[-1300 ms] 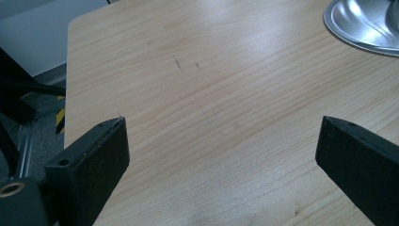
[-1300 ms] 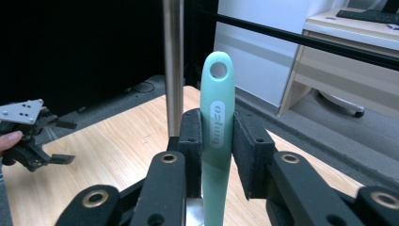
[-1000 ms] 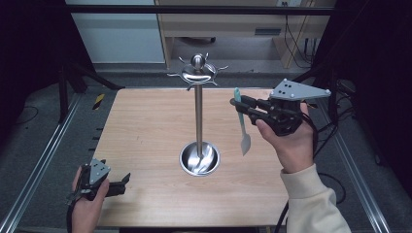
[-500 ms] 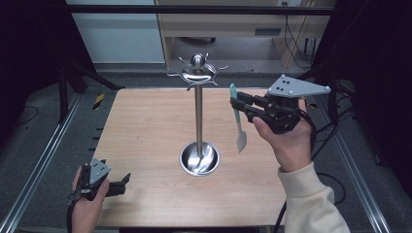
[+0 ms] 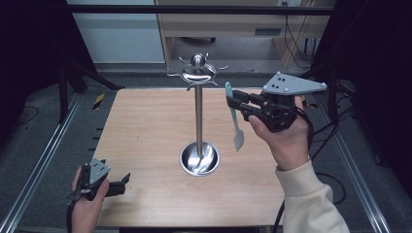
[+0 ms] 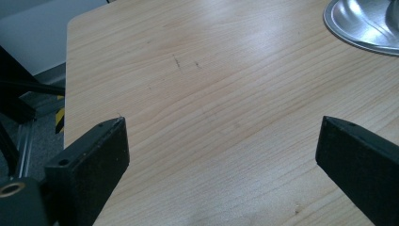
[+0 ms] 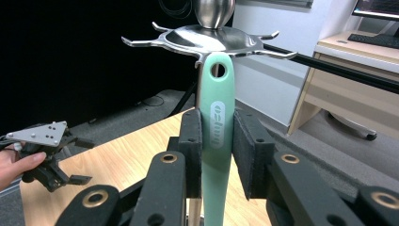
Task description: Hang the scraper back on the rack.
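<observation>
Two grippers are at work: the right gripper (image 5: 232, 106) has its fingers (image 7: 190, 141) clamped on the handle of a mint-green spatula (image 5: 235, 120), held upright in the air just right of the steel hanging stand (image 5: 198, 116). The left gripper (image 5: 125, 178) rests at the counter's (image 5: 145, 126) near-left corner, fingers apart and empty. Hanging looks to be the step in hand; next, the handle's hole (image 7: 217, 70) must rise and slip over a hook (image 7: 277, 53).

A light wooden counter (image 5: 145, 126) sits over grey floor (image 5: 34, 131). Behind it stand a pale wooden desk (image 5: 233, 24) and dangling black cables (image 5: 296, 39).
</observation>
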Tool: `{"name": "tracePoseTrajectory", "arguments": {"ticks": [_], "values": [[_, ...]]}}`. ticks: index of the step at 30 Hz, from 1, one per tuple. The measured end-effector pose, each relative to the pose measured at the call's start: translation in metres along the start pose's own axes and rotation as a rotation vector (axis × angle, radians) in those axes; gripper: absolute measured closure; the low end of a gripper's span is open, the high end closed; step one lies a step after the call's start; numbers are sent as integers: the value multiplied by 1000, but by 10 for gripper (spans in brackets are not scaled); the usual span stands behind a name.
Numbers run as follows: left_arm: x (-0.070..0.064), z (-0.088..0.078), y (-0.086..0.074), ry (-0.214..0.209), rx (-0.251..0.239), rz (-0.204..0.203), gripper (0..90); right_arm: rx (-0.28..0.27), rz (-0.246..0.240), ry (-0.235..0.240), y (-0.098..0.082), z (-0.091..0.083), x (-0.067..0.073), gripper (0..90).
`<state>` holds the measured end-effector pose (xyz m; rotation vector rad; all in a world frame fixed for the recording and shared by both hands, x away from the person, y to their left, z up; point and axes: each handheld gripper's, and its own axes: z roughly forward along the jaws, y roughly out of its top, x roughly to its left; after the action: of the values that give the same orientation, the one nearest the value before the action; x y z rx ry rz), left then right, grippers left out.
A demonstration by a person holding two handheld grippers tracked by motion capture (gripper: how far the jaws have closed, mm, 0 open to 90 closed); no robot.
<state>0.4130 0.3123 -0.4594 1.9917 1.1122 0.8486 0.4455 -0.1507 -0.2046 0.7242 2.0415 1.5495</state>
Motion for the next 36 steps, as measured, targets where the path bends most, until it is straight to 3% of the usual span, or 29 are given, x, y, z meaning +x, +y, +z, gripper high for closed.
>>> {"name": "tracePoseTrajectory", "arguments": {"ticks": [36], "values": [[-1,1,0,-3,0,4,30,32,-8,9,7,13,8,740]]}}
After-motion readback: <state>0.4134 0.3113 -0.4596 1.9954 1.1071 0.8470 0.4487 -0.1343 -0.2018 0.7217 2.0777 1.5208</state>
